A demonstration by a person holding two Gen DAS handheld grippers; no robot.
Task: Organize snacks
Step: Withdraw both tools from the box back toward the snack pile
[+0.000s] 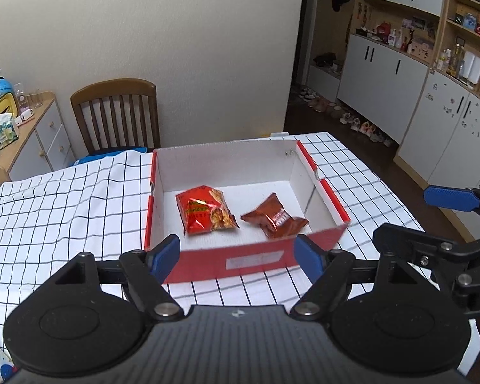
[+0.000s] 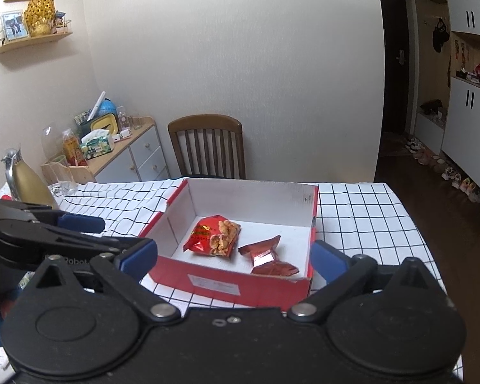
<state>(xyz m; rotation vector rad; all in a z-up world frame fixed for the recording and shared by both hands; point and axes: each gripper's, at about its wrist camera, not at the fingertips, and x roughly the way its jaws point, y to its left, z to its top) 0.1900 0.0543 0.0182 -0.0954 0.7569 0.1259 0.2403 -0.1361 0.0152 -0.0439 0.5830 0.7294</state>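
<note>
Two snack packets lie inside a shallow red-and-white cardboard box on the checked tabletop: a bright red packet printed with fried pieces, and just beside it, to its right, a darker brown-red packet with crimped ends. Both look light and puffy, their foil or plastic skin slick and crinkly, the contents probably brittle, so a hard squeeze across the middle could crush what is inside. The flat sealed edges look like the safest places to pinch, the crimped ends on the darker one especially. The left gripper hovers over the near wall of the box with its fingers spread apart and nothing between them. The right gripper is likewise released, its fingers standing wide and empty.
</note>
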